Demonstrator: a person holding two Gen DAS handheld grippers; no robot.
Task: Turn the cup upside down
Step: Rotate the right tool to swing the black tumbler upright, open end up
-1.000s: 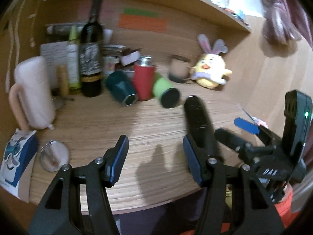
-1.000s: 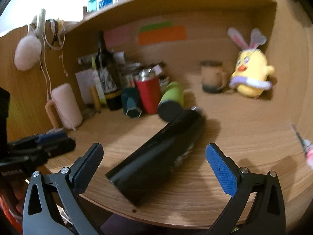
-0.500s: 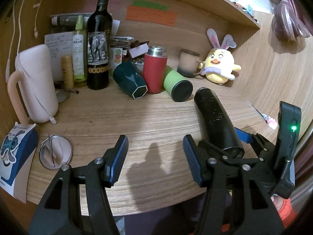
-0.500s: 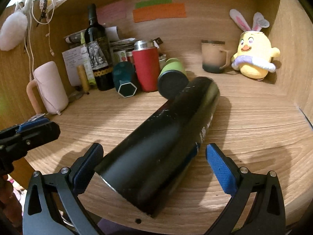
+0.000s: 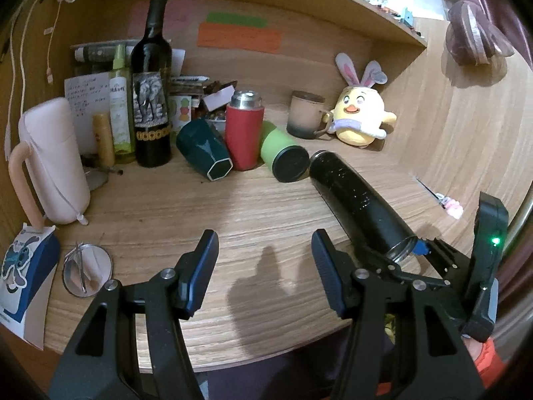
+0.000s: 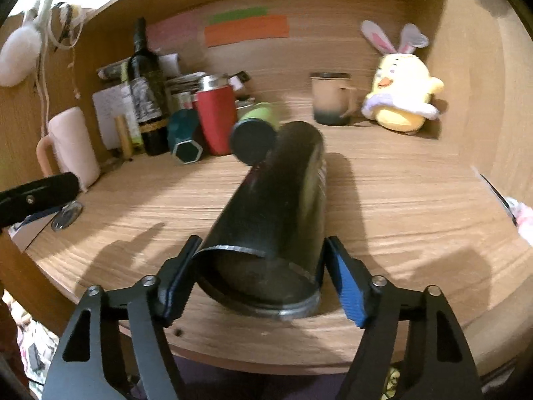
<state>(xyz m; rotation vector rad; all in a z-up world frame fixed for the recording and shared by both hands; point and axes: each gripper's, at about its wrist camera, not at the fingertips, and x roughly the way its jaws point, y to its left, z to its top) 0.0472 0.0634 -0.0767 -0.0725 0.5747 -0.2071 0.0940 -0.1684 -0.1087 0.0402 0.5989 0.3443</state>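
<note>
A tall black cup (image 6: 279,200) lies on its side on the wooden desk, its open metal-rimmed mouth toward the front edge. It also shows in the left wrist view (image 5: 359,203) at the right. My right gripper (image 6: 256,280) has its two fingers around the mouth end; the left finger touches the rim, the blue right pad (image 6: 346,286) stands just beside the wall. My left gripper (image 5: 265,263) is open and empty above the desk's front, left of the cup.
At the back stand a wine bottle (image 5: 150,100), a red flask (image 5: 245,133), a tipped teal cup (image 5: 203,148), a lying green cup (image 5: 283,156), a beige mug (image 5: 304,118) and a yellow plush chick (image 5: 361,118). A pink jug (image 5: 50,163) is at left.
My right gripper has moved forward and narrowed around the black cup's mouth end. The cup's far end has swung slightly. The left gripper has stayed open and nearly still.
</note>
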